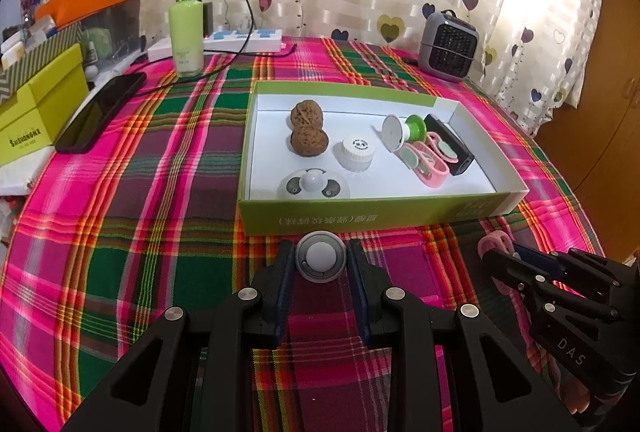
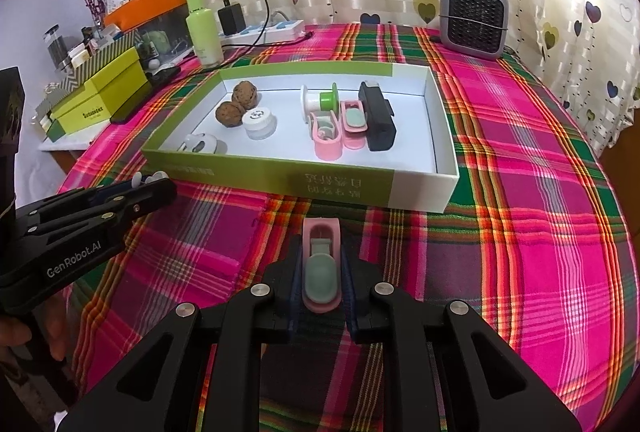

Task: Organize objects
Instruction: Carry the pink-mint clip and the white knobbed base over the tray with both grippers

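**Grippers clamped on two small items before the box**

Plaid cloth (image 1: 152, 191) is spread over the table, and a shallow green-and-white box (image 1: 372, 213) is set on it. Inside the box are seen two walnuts (image 1: 306, 129), a white round jar (image 1: 357, 154), a grey-and-white round gadget (image 1: 314, 185), a green-and-white spool (image 1: 404, 129), pink clips (image 2: 338, 129) and a black block (image 2: 378, 121) (the clips lie just beside the block).

A round grey disc with a white dome (image 1: 320, 261) is pinched between the pads of the left gripper (image 1: 320, 264), just in front of the box's near wall. A pink clip with a pale green tab (image 2: 321, 264) is squeezed lengthwise by the right gripper (image 2: 321, 272), also short of the box.

A green bottle (image 1: 186, 27) and a small grey heater (image 1: 448, 45) are stood near the curtain.
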{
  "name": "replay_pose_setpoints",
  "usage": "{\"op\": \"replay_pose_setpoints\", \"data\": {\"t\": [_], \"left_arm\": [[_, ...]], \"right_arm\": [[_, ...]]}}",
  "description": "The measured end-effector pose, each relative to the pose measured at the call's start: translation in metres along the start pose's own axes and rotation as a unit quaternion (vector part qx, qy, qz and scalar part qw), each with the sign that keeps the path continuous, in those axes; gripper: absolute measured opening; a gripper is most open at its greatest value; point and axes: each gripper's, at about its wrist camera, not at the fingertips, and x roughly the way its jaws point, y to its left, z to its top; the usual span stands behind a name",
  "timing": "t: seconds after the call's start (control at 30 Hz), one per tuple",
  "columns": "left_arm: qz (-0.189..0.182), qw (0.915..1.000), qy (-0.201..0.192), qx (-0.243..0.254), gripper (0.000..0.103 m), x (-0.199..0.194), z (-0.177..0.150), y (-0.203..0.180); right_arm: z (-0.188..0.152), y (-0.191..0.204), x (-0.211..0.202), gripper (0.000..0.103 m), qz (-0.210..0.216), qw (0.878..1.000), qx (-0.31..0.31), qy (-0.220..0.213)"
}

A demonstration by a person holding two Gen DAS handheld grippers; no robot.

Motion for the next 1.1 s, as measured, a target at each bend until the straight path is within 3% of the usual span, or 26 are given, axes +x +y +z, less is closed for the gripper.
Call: {"op": "replay_pose_setpoints", "data": {"t": [0.53,1.1], "left_arm": [[-0.005,0.9999,-0.012,0.005,0.024,-0.006,0.015,-0.004],[-0.008,0.9998,-0.017,0.008,0.024,0.011,0.053,0.000]], "right_arm": [[0.021,0.006,-0.004,0.018,0.028,1.000,-0.007,-0.010],[0.059,0.008,0.015,0.018,0.047,0.999,-0.009,-0.013]]}}
